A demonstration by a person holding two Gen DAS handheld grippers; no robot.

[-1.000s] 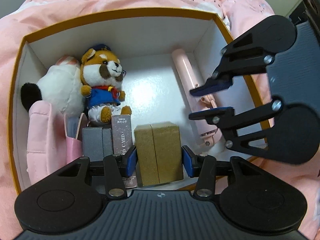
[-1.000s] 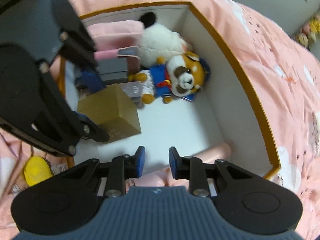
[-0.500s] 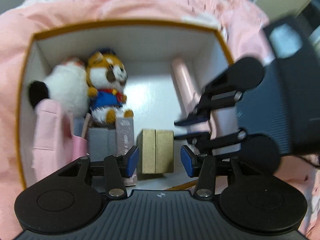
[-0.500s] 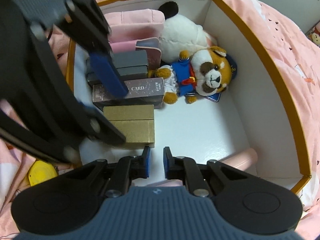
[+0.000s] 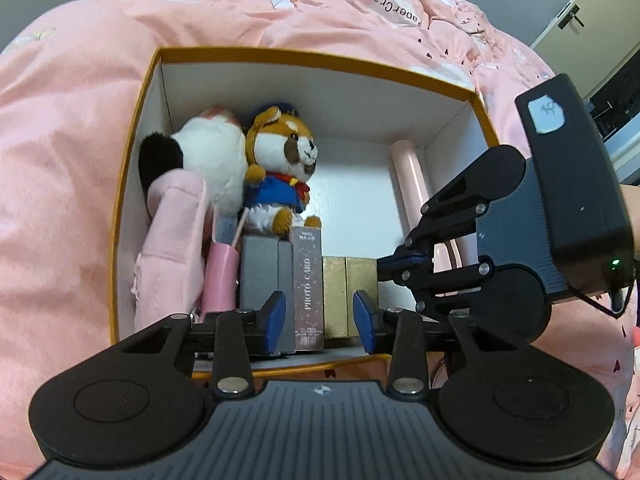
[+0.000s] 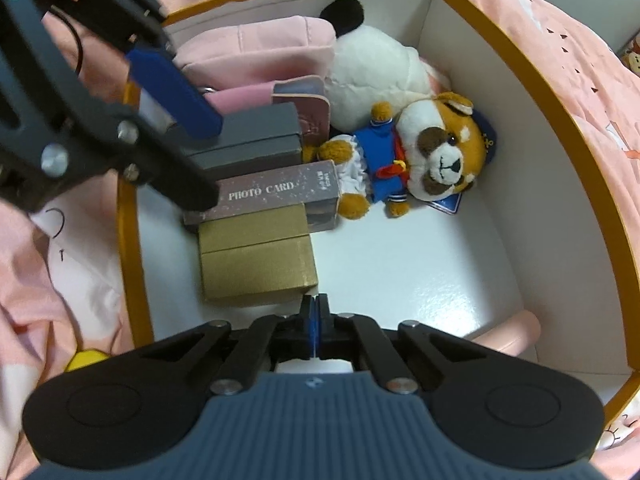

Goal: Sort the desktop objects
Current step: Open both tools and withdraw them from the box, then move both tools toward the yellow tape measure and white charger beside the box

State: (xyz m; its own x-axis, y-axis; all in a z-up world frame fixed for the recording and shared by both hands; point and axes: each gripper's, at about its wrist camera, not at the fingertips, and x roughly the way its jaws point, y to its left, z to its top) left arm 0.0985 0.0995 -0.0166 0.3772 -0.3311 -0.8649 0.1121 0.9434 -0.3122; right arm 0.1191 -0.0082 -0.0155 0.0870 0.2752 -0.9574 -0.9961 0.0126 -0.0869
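Note:
A white box with an orange rim (image 5: 320, 62) (image 6: 532, 92) lies on pink bedding. Inside it a gold box (image 5: 350, 296) (image 6: 256, 264) rests against a PHOTO CARD box (image 5: 307, 284) (image 6: 264, 194), with grey boxes (image 6: 256, 136) beyond. My left gripper (image 5: 320, 322) hovers over these boxes. Its jaws are closing and its pads press on nothing; one blue pad (image 6: 172, 88) shows in the right wrist view. My right gripper (image 6: 315, 320) (image 5: 386, 266) is shut and empty, low beside the gold box.
A fox plush in blue (image 6: 424, 156) and a white plush (image 6: 372, 68) lie at one end, with a pink pouch (image 5: 172, 248) beside them. A pink cylinder (image 5: 412, 184) runs along the other wall. A yellow thing (image 6: 86, 360) lies outside on the bedding.
The left gripper has drawn back from the gold box, which now lies flat by the photo card box, and its jaws have narrowed. The right gripper has sunk into the box and shut.

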